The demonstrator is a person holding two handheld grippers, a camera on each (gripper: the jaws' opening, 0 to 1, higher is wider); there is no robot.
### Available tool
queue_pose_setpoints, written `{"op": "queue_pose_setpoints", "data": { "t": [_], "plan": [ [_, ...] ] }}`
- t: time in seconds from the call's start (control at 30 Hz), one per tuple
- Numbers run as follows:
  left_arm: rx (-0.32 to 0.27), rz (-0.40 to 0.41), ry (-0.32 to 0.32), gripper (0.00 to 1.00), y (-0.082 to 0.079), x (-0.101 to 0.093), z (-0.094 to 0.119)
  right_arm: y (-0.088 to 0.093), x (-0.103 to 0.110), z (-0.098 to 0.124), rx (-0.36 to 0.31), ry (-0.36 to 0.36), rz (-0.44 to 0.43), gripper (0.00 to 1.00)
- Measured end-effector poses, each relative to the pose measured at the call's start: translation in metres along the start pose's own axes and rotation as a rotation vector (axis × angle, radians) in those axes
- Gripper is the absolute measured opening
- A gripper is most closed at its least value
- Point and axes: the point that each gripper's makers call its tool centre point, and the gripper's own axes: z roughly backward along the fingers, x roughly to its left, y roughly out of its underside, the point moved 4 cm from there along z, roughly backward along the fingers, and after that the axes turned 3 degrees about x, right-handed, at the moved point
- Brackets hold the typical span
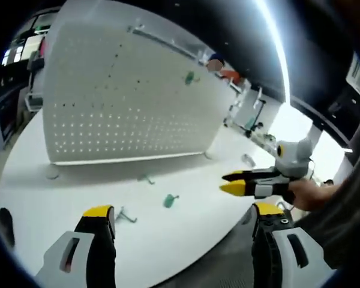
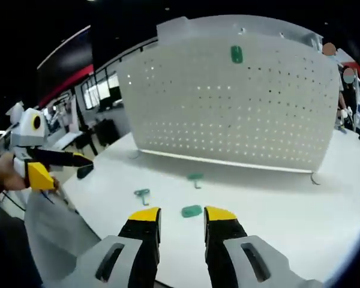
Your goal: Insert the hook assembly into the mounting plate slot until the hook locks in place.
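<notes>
A white pegboard plate (image 1: 126,96) (image 2: 240,102) stands upright on the white table (image 1: 48,210), with one green hook (image 1: 190,77) (image 2: 236,54) mounted high on it. Loose green hook pieces lie in front of it: one (image 1: 170,201) (image 2: 191,211) nearest, two more (image 2: 195,178) (image 2: 142,194) beyond. My left gripper (image 1: 183,210) is wide open and holds nothing. My right gripper (image 2: 182,215) hovers just short of the nearest green piece, jaws apart by a narrow gap, nothing between them. In the left gripper view the right gripper (image 1: 231,182) comes in from the right.
A grey metal hook (image 1: 126,216) lies near my left jaw, another (image 2: 314,178) by the board's right foot. A hand (image 1: 306,195) holds the right gripper. The table's edge curves close below both grippers. Desks and shelving (image 1: 246,114) stand behind.
</notes>
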Motion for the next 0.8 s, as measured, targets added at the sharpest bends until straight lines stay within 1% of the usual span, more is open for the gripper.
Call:
{"op": "queue_pose_setpoints", "data": {
  "t": [0.13,0.3,0.4,0.53,0.6,0.7,0.8],
  "plan": [
    [0.029,0.002,-0.010,0.97,0.007,0.005,-0.002,0.004,0.006,0.004,0.017,-0.019,0.010,0.29],
    [0.032,0.018,-0.014,0.97,0.007,0.009,-0.003,0.012,0.013,0.006,0.042,-0.046,0.017,0.33],
    [0.053,0.015,-0.011,0.97,0.007,0.012,-0.006,0.018,0.017,0.008,0.063,-0.066,0.008,0.37],
    [0.091,-0.020,-0.009,0.95,0.008,0.020,-0.014,0.025,0.019,0.011,0.089,-0.078,0.020,0.42],
    [0.109,-0.036,-0.012,0.95,0.008,0.024,-0.017,0.028,0.018,0.012,0.095,-0.083,0.003,0.44],
    [0.136,-0.062,-0.008,0.94,0.008,0.030,-0.026,0.031,0.019,0.014,0.107,-0.086,-0.014,0.49],
    [0.167,-0.094,0.000,0.93,0.009,0.034,-0.035,0.034,0.017,0.017,0.113,-0.087,-0.028,0.50]
  ]
}}
